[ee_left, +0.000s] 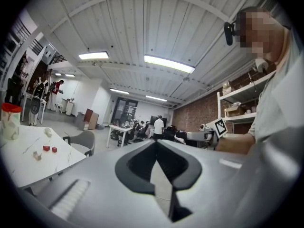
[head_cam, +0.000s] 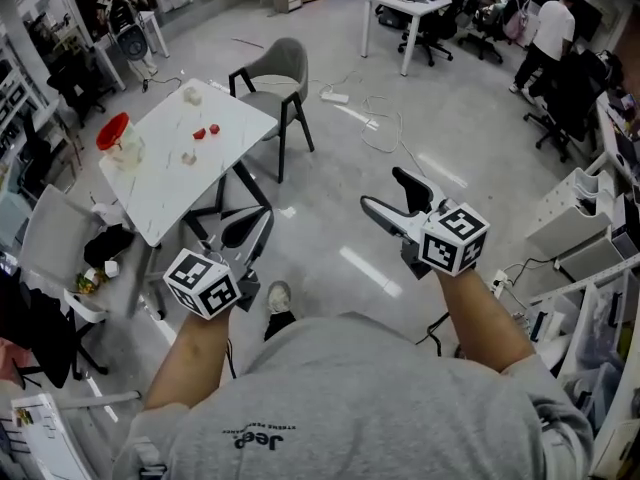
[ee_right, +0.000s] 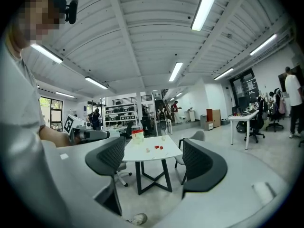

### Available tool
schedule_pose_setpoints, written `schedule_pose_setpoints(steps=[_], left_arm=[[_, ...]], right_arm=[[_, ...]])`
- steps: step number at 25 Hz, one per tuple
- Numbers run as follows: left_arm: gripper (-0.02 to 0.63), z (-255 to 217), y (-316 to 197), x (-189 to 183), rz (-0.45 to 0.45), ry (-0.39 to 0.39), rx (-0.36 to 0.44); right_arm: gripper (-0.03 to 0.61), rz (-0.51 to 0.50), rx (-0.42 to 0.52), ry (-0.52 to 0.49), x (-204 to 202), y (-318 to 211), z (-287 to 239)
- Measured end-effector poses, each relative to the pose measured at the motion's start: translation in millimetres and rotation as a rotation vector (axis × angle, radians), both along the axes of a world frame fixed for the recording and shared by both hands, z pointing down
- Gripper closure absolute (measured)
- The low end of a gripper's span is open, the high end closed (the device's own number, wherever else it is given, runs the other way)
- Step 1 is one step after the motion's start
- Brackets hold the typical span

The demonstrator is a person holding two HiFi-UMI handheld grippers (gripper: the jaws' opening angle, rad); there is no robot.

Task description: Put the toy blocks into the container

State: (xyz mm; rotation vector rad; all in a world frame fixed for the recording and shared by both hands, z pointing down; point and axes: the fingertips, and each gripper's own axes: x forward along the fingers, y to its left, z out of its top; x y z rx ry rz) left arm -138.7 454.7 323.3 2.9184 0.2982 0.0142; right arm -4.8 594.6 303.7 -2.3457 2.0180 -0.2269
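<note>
Across the floor stands a white table (head_cam: 240,128) (ee_left: 23,163) (ee_right: 164,154). On it are a clear container with a red lid (head_cam: 118,140) (ee_left: 9,118) (ee_right: 137,136), two red blocks (head_cam: 205,131) (ee_left: 50,148) (ee_right: 158,147) and pale blocks (head_cam: 190,156) (ee_left: 36,155) (ee_right: 147,150). Both grippers are held level in front of the person, well short of the table. My left gripper (head_cam: 255,220) (ee_left: 154,144) has its jaws together and holds nothing. My right gripper (head_cam: 382,189) (ee_right: 152,148) stands wide open, with only the far table showing between its pads.
A grey chair (head_cam: 275,78) stands at the table's far side. Another chair (head_cam: 55,233) carrying dark things sits at its near left. Cables and a power strip (head_cam: 335,96) lie on the floor. Desks with people (head_cam: 430,8) fill the back; shelving (head_cam: 585,218) lines the right.
</note>
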Motion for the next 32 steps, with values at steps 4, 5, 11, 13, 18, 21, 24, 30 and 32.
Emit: schedule_pose_setpoints(steps=[4,5,11,13,18,21,24,30,32], left_arm=[[0.555,9.6,-69.1,41.6,0.049,0.019,-0.014],[0.555,10.0,-88.1,53.2,0.064,0.025,-0.015],[0.555,-3.3,-210.4,118.3,0.150,0.024,-0.003],[0.555,-5.0,-246.3,136.2,0.171,0.018,0.004],[0.555,-3.2,-313.0,169.8,0.196,0.013,-0.009],[0.555,0.6,-342.0,188.9,0.199,0.006,-0.012],[0.555,2.3,-363.3,209.8,0.197,0.001,-0.024],[0.555,9.5,-387.5,260.4,0.188,-0.014,-0.023],[0.555,11.7,-389.9,281.9,0.177,-0.017,-0.012]], right_arm=[[0.218,0.046,-0.005,0.023,33.7,-64.7,3.5],[0.218,0.061,-0.003,0.027,43.9,-83.3,3.2],[0.218,0.122,0.005,0.031,96.8,-203.9,-11.8],[0.218,0.138,0.012,0.032,112.9,-238.8,-17.0],[0.218,0.161,0.002,0.025,146.7,-303.8,-17.6],[0.218,0.169,-0.004,0.022,166.3,-328.9,-17.5],[0.218,0.176,-0.013,0.019,188.0,-344.6,-17.3],[0.218,0.165,-0.020,0.005,237.6,-367.5,-7.4],[0.218,0.149,-0.021,-0.001,260.2,-372.5,-2.3]])
